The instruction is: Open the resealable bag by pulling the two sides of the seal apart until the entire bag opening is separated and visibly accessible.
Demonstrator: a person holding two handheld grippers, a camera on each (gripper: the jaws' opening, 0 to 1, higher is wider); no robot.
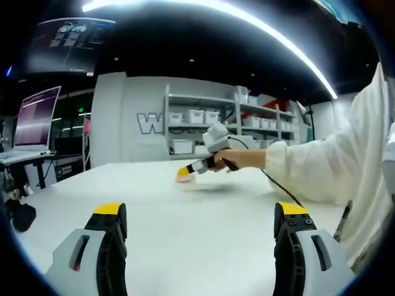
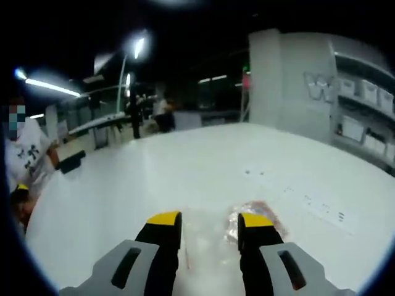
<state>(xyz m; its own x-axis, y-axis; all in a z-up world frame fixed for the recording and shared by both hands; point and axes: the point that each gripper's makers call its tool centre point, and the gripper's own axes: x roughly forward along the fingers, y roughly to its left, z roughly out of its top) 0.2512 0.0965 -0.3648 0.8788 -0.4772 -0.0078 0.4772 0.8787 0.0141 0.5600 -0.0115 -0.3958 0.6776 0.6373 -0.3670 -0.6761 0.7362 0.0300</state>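
A smooth, matte white counter (image 1: 185, 209) spreads flat and wide in both views. In the left gripper view the left gripper (image 1: 200, 225) rises from the bottom with its two grey, yellow-tipped jaws set wide apart and nothing between them, hanging above bare counter. Farther off in that view a person's hand (image 1: 244, 159), coming out of a loose white sleeve (image 1: 321, 166), holds the right gripper (image 1: 192, 168) low at the counter, its tip at a small pinkish patch that is the resealable bag (image 1: 184, 177), too small there to read in detail. In the right gripper view the right gripper (image 2: 210, 229) has its two jaws a narrow gap apart; the bag (image 2: 250, 216) lies on the counter, thin, clear, crinkled and glossy plastic with a pink-brown tint, one edge running in between the jaws and the bulk bunched just past the right-hand jaw. Whether the jaws actually pinch the film I cannot tell. One bag is visible. Metal shelves (image 1: 228, 123) with white bins stand behind.
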